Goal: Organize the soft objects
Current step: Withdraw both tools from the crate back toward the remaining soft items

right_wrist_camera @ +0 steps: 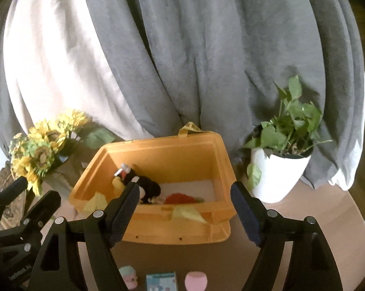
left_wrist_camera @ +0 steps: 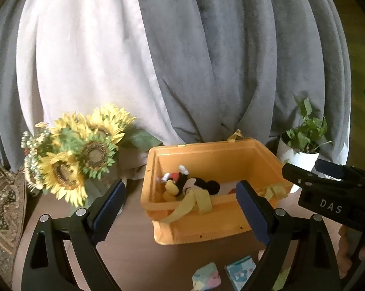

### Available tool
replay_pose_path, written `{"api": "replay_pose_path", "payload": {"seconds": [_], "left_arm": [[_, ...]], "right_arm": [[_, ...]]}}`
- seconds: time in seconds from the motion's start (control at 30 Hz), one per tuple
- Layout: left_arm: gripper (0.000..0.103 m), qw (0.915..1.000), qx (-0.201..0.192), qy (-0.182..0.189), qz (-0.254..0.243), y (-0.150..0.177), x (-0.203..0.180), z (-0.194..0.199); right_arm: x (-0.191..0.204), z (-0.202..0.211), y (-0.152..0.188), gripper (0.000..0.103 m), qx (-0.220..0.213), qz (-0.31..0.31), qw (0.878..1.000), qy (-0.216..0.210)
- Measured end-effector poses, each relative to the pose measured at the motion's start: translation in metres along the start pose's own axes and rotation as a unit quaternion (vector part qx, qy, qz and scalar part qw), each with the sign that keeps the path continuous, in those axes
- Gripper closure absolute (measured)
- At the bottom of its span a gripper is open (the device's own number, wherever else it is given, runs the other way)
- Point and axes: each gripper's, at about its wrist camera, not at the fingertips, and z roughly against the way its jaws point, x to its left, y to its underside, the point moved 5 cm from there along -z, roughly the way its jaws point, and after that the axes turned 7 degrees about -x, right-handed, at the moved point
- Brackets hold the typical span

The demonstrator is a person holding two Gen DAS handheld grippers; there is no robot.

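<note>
Curtains [left_wrist_camera: 206, 60] in grey and pale cream hang behind an orange plastic bin [left_wrist_camera: 216, 228] that stands on a brown table [left_wrist_camera: 134, 254], and this bin serves as the landmark for everything else. Inside the bin, toward its left wall, lies a black, red and yellow mouse plush toy [left_wrist_camera: 194, 184]; in the right wrist view a red soft object [right_wrist_camera: 180, 197] lies to the right of the plush on the bin's pale floor. Yellow straps [left_wrist_camera: 194, 202] drape over the bin's near rim. Left of the bin stands a bunch of sunflowers [left_wrist_camera: 80, 155]; right of the bin sits a potted plant [right_wrist_camera: 283, 150] in a white pot. In front of the bin, at the near table edge, lie 3 small pastel items [right_wrist_camera: 160, 281], too cropped and blurred to identify. The left gripper [left_wrist_camera: 182, 208] hangs in front of the bin with its jaws spread wide, nothing between the pads, both clear of the bin. The right gripper [right_wrist_camera: 189, 211] hangs likewise in front of the bin, jaws apart and empty. Seen from the left wrist, the right gripper sits to the right of the bin, with a person's hand [left_wrist_camera: 347, 252] visible on its handle.
</note>
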Motion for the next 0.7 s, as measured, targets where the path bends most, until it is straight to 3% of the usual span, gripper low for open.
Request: {"api": "replay_pose_path", "payload": {"seconds": [0.3,0.7], "left_arm": [[0.010,1.0000,-0.001,-0.008,-0.003,0.014,-0.003,0.042],[0.010,0.9999,0.008,-0.004,-0.011,0.040,-0.004,0.084]], "right_arm": [[-0.005,0.036,0.021,0.025,0.009,-0.006,1.000,0.005],[-0.009,0.087,0.048,0.024,0.012,-0.006,0.999,0.046]]}}
